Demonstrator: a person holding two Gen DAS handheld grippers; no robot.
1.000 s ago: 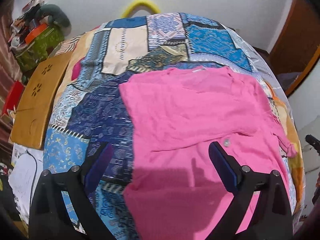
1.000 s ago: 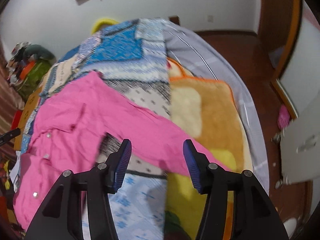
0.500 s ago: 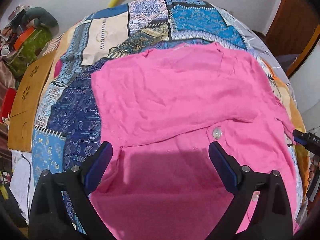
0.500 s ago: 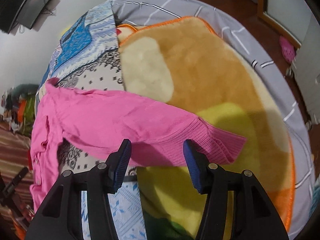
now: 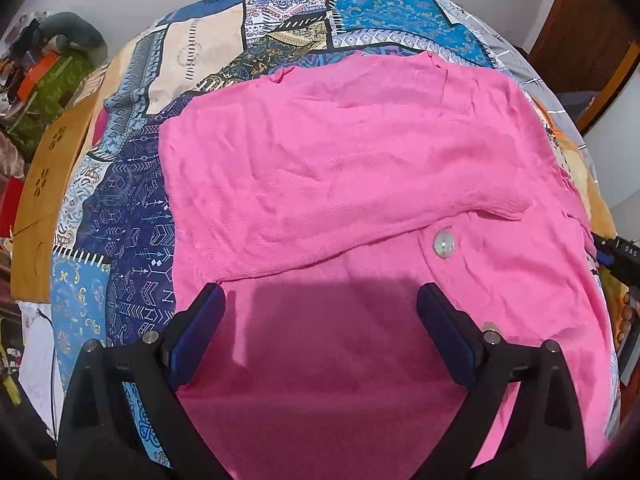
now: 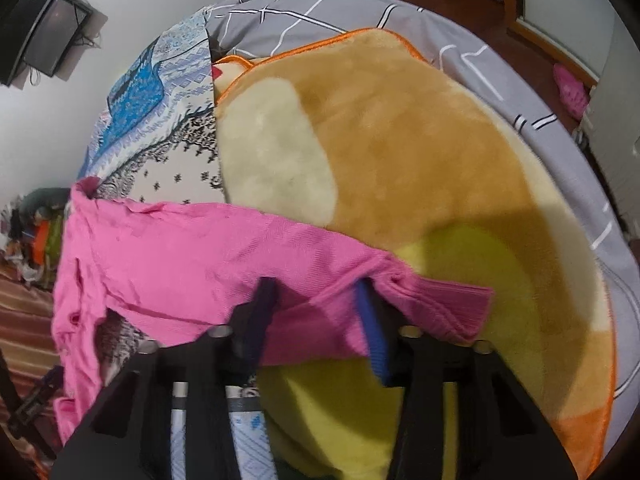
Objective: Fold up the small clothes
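The left gripper (image 5: 320, 322) was spread wide, both fingers apart above the pink cardigan (image 5: 360, 184) and grasping nothing. The cardigan lay spread on a patchwork bedspread (image 5: 288, 12), one sleeve folded across its front just above a pale button (image 5: 444, 243).

The right gripper (image 6: 318, 316) had its fingers partly drawn in around the other sleeve (image 6: 224, 264), near the ribbed cuff (image 6: 452, 306). The knit bunched between the blue pads (image 6: 372, 332), though whether they were fully clamped on it could not be told. That sleeve stretched out over a tan and yellow fleece blanket (image 6: 420, 140).
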